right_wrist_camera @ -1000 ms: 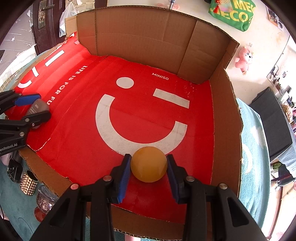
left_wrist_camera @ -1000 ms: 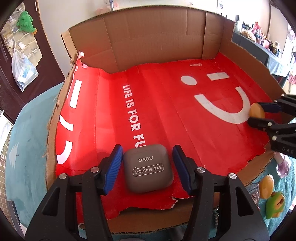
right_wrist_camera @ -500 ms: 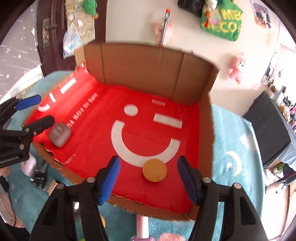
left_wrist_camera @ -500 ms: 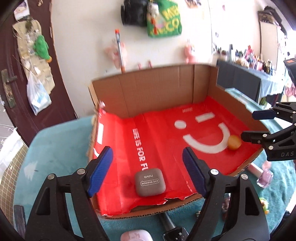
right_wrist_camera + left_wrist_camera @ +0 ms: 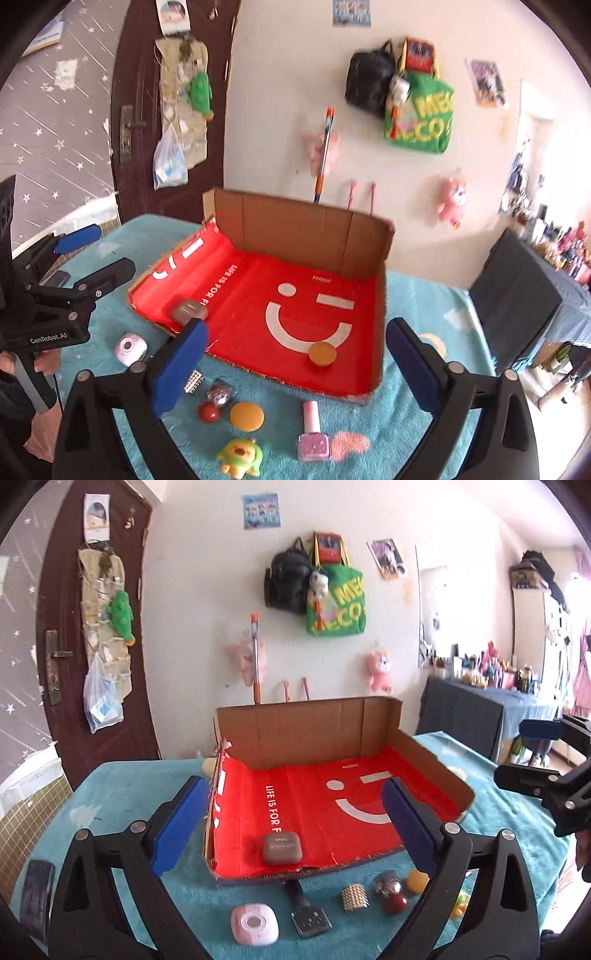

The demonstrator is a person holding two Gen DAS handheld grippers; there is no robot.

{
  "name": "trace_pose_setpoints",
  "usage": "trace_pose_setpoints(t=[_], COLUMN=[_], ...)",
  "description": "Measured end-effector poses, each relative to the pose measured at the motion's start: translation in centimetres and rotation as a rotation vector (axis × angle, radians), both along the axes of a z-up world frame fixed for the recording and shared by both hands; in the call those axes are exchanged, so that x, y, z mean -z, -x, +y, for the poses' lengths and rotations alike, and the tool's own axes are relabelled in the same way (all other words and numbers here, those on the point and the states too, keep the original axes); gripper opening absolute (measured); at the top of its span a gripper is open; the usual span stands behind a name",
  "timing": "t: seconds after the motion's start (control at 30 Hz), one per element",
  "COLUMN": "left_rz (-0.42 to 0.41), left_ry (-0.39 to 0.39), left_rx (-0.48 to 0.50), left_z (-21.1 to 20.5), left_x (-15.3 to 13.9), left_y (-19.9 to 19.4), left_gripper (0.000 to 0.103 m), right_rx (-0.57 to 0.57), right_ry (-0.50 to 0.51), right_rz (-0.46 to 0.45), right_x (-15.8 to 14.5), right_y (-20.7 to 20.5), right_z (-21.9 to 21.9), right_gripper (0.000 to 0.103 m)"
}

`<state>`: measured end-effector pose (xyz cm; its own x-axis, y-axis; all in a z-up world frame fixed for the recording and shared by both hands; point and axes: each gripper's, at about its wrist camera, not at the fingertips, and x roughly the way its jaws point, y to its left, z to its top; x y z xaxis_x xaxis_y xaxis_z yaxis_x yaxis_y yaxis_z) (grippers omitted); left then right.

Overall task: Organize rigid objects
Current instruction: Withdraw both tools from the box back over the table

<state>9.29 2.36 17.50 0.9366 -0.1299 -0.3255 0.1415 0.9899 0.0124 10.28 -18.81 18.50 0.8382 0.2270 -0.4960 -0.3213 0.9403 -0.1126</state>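
Teal plush cloth covers the bench (image 5: 122,775) under a low cardboard box (image 5: 306,723) with a red smiley lining; from my left wrist view, my left claw (image 5: 291,825) hangs above the box's near edge with jaws spreading wide and nothing between the pads; the grey eye-shadow case (image 5: 281,848) lies on the lining near the front left corner; in front of the box sit a pink round gadget (image 5: 254,928), a dark key fob (image 5: 309,921), a studded gold piece (image 5: 354,897), a clear ball (image 5: 386,882) touching a red ball (image 5: 395,904), and an amber disc (image 5: 417,880).

From my right wrist view, my right claw (image 5: 293,360) is likewise opening wide and grips nothing; the orange disc (image 5: 322,353) rests inside the box near its front right corner, just under the white smile; on the cloth before the box lie a second amber disc (image 5: 246,416), a pink nail-polish bottle (image 5: 312,434) on its back, and a green duck toy (image 5: 240,456).
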Motion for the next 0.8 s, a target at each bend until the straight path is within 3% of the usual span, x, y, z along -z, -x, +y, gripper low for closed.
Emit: trace_pose_setpoints(t=[0.27,0.47,0.8], left_rz=[-0.038,0.028,0.083], left_ry=[0.047,0.085,0.055], left_rx=[-0.021,-0.033,-0.047], left_z=[-0.2,-0.4,-1.6], left_x=[2.1,5.9,12.2], left_y=[5.0,6.7,8.1], left_gripper=[0.097,0.097,0.097], right_rx=[0.054,0.116,0.193], right_ry=[-0.08,-0.141,-0.192], right_rz=[-0.087,-0.12,-0.091], right_x=[2.0,5.6,13.0], right_y=[6.6,9.7,11.3], right_z=[-1.0,-2.0,-3.1], right_gripper=[0.103,0.103,0.103])
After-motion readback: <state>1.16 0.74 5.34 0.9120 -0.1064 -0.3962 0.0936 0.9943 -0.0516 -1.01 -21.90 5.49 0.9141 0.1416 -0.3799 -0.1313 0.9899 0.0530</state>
